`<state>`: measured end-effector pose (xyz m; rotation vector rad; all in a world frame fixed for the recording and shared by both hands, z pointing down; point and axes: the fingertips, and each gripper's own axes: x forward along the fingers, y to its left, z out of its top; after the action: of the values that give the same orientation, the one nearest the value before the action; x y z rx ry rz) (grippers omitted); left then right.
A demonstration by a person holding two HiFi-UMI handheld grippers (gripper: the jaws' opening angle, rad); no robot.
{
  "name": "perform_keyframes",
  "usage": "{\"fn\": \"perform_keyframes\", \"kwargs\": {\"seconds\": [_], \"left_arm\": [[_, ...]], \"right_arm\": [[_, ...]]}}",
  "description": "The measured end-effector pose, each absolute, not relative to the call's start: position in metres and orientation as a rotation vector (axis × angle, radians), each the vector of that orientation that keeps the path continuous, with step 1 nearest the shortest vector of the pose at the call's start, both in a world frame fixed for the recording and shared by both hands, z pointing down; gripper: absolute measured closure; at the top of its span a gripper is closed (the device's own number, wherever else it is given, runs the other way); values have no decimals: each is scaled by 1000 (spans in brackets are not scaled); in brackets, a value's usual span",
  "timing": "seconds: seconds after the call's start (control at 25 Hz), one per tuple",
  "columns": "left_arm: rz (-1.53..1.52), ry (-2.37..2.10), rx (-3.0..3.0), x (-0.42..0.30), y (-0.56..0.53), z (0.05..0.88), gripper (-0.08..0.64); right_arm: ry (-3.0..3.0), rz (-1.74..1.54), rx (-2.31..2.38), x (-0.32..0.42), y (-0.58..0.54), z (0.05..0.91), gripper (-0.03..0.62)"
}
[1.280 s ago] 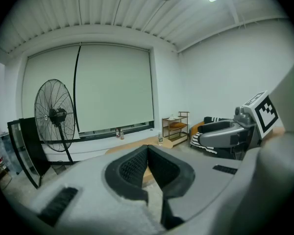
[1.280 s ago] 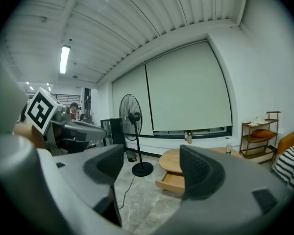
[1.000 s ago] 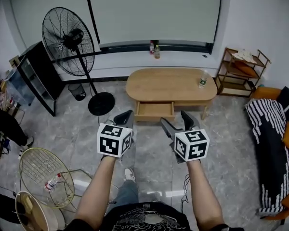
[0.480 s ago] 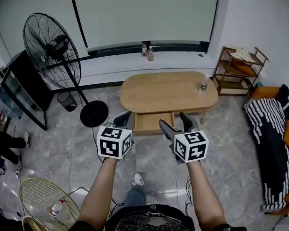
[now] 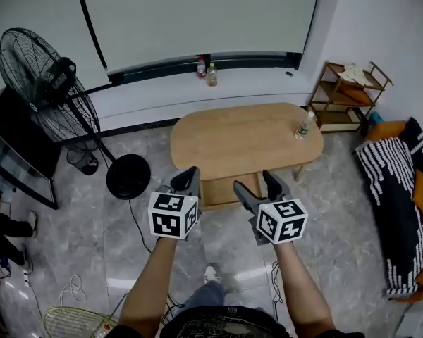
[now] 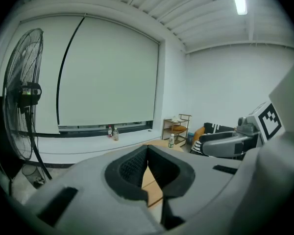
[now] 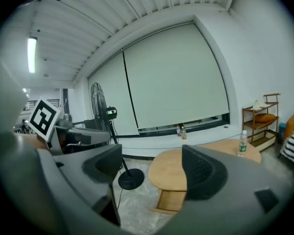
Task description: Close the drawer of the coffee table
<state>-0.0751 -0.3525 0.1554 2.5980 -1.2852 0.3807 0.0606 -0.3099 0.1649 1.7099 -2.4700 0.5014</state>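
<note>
Open drawer (image 5: 222, 191) of the table (image 5: 243, 138), ahead between left gripper (image 5: 187, 176), jaws pressed together, right gripper (image 5: 253, 180), jaws spread, empty

Your right gripper (image 7: 154, 174) has its jaws wide apart, with nothing between the fingers (image 7: 202, 173) — only open air. Through the gap and beyond the tips you see the coffee table (image 7: 225, 150). Under its near edge, just below the right-hand finger, is the wooden drawer (image 7: 172, 200). A bottle (image 7: 242, 143) stands on the tabletop past that finger. The fan (image 7: 100, 112) rises beyond the left-hand finger — its round base (image 7: 131, 179) shows in the gap, just beside that finger.
</note>
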Motion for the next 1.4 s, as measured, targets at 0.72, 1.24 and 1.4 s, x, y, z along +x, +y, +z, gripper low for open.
{"fn": "perform_keyframes", "kwargs": {"seconds": [0.72, 1.24, 1.4], "left_arm": [[425, -1219, 2559, -49, -402, 277, 557], [540, -1277, 2518, -10, -374, 393, 557], [572, -1285, 2491, -15, -364, 438, 557]], "right_arm": [[-2482, 789, 1732, 87, -345, 299, 221], [-2565, 918, 1535, 115, -345, 442, 219], [-2590, 946, 1510, 107, -344, 486, 219]]}}
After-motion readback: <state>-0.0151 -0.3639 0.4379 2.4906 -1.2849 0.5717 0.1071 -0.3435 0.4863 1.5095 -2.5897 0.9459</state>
